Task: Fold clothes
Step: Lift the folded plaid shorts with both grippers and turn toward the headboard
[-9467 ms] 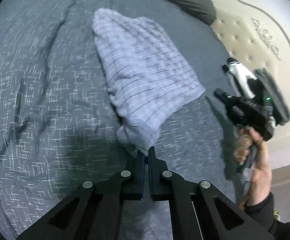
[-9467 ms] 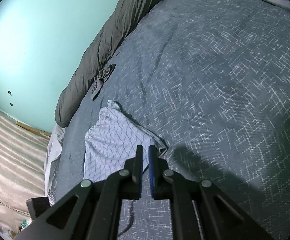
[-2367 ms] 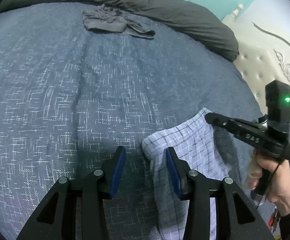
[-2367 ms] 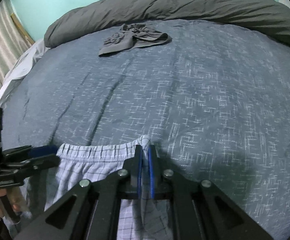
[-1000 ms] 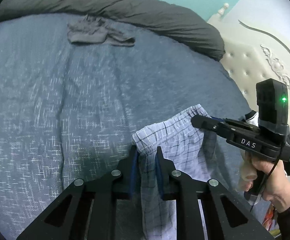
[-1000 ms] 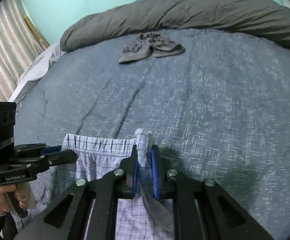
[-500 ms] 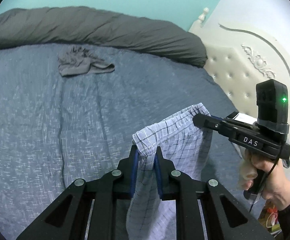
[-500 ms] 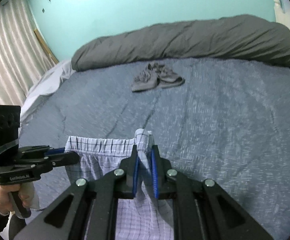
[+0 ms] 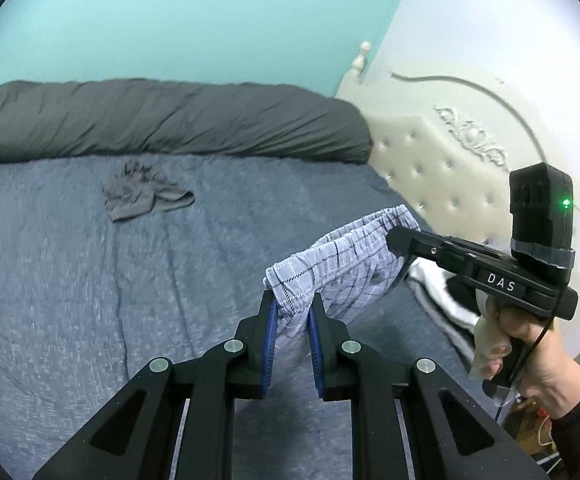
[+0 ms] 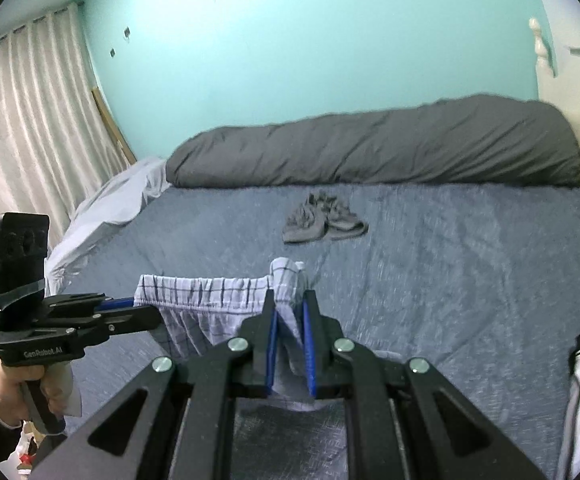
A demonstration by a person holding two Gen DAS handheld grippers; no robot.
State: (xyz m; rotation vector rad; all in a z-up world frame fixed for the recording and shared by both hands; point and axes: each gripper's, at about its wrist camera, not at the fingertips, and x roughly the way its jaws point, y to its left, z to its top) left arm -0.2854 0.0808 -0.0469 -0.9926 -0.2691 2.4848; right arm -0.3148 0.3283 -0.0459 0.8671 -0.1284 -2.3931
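A pair of light blue checked shorts (image 9: 341, 260) hangs in the air above the bed, stretched by its elastic waistband between both grippers. My left gripper (image 9: 291, 304) is shut on one end of the waistband. My right gripper (image 10: 289, 304) is shut on the other end; it also shows in the left wrist view (image 9: 399, 240). The shorts (image 10: 210, 300) hang down below the waistband, and my left gripper (image 10: 146, 312) shows at the left of the right wrist view.
A blue-grey bedspread (image 9: 90, 280) covers the bed. A crumpled grey garment (image 9: 142, 196) lies toward the far side. A dark grey rolled duvet (image 9: 162, 120) runs along the back. A cream tufted headboard (image 9: 449, 160) stands at the right. White curtains (image 10: 30, 120) hang at the left.
Both grippers have risen with the shorts, lifting them higher off the bed. The views have tilted up, showing more of the wall. The waistband stays stretched between them.
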